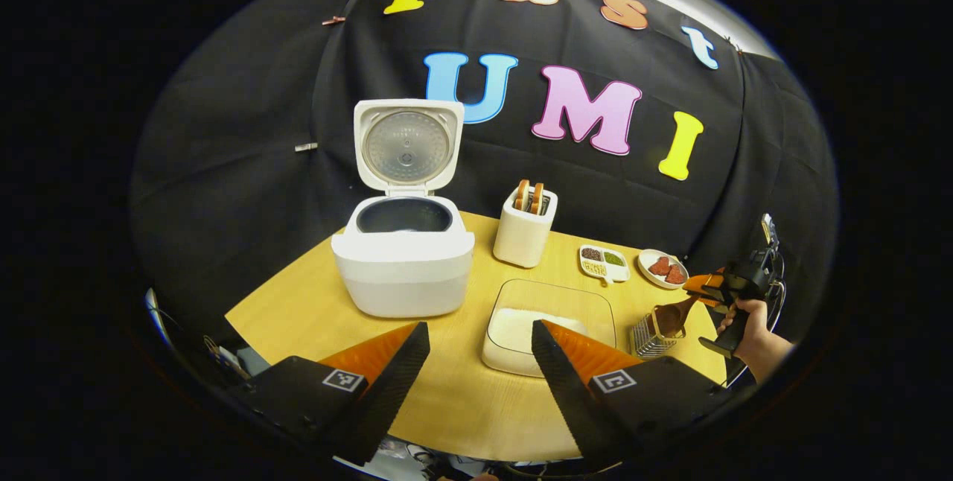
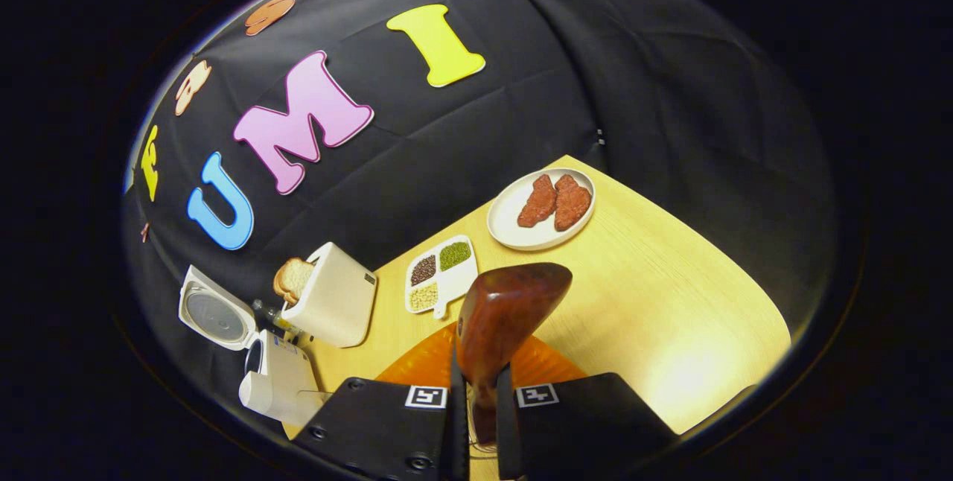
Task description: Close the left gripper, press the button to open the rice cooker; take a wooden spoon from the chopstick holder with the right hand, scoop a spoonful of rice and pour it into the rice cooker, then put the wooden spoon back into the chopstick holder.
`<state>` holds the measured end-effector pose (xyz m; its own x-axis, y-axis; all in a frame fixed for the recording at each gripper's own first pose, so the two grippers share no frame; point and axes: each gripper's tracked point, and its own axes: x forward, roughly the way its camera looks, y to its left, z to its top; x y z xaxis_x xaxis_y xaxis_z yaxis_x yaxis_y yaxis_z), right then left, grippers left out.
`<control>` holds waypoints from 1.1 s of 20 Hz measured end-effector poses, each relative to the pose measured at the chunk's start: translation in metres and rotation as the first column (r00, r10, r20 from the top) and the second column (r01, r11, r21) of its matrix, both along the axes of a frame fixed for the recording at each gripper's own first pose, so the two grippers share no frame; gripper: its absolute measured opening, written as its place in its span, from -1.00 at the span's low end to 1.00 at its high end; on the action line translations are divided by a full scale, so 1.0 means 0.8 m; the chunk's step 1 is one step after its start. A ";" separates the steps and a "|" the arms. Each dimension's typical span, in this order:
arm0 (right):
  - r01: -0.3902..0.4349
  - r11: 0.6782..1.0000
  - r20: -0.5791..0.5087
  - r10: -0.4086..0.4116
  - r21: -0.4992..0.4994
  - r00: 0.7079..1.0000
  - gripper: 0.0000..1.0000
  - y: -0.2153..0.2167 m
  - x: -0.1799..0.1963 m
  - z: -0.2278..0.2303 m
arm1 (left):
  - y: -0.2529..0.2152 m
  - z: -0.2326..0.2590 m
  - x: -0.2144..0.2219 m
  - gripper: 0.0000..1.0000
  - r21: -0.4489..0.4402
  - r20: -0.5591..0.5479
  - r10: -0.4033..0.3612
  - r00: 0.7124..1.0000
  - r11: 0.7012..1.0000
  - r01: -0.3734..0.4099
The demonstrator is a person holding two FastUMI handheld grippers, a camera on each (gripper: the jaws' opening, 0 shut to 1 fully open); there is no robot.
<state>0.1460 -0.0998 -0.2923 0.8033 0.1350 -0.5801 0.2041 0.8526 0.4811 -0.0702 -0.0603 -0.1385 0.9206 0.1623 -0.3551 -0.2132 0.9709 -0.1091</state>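
Observation:
The white rice cooker (image 1: 402, 265) stands on the wooden table with its lid (image 1: 406, 146) raised and the dark inner pot showing. My left gripper (image 1: 480, 339) hangs open near the table's front edge, apart from the cooker, nothing between its fingers. A clear box of rice (image 1: 547, 325) lies just beyond its right finger. At the right, the right gripper (image 1: 711, 291), held by a hand, grips the wooden spoon (image 1: 672, 316) over the wire chopstick holder (image 1: 649, 338). In the right gripper view, my right gripper (image 2: 480, 384) is shut on the spoon (image 2: 506, 310), whose broad end sticks out ahead.
A white toaster (image 1: 525, 231) with bread stands behind the rice box. Behind the holder sit a divided dish of seeds (image 1: 604, 261) and a plate of meat pieces (image 1: 663, 269). The right gripper view shows the cooker (image 2: 275, 388), toaster (image 2: 335, 302), seed dish (image 2: 439, 272) and plate (image 2: 542, 209).

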 end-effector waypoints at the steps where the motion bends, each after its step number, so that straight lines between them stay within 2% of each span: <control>1: 0.014 1.000 0.003 -0.014 0.014 1.000 -0.62 0.002 0.002 -0.003 | 0.002 0.002 0.002 0.91 0.008 0.000 0.000 1.000 1.000 0.000; 4: 0.045 0.999 -0.011 -0.045 0.025 0.999 -0.60 -0.003 -0.003 -0.015 | 0.004 0.003 0.004 0.91 -0.005 -0.002 0.004 1.000 1.000 -0.004; 8: 0.011 1.000 -0.024 -0.011 0.010 1.000 -0.48 0.009 -0.020 -0.024 | 0.014 0.011 0.015 0.91 -0.042 0.013 0.016 1.000 0.999 -0.015; 12: 0.002 0.999 0.009 -0.001 -0.043 1.000 0.99 0.011 -0.035 -0.004 | 0.045 0.048 0.038 0.91 -0.017 0.068 0.025 0.997 1.000 -0.024; 17: -0.008 0.986 0.049 0.016 -0.169 0.999 0.97 -0.002 -0.072 0.030 | 0.105 0.113 0.080 0.91 0.063 0.142 0.056 0.988 0.996 -0.066; 22: -0.001 0.951 0.123 0.041 -0.309 0.992 0.97 -0.006 -0.114 0.079 | 0.173 0.184 0.118 0.91 0.103 0.205 0.104 0.973 0.986 -0.128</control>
<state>0.0548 -0.1043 -0.2291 0.8716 -0.0166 -0.4900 0.1395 0.9665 0.2155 0.0242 0.0780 0.0087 0.9432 0.3012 -0.1402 -0.3105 0.9493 -0.0494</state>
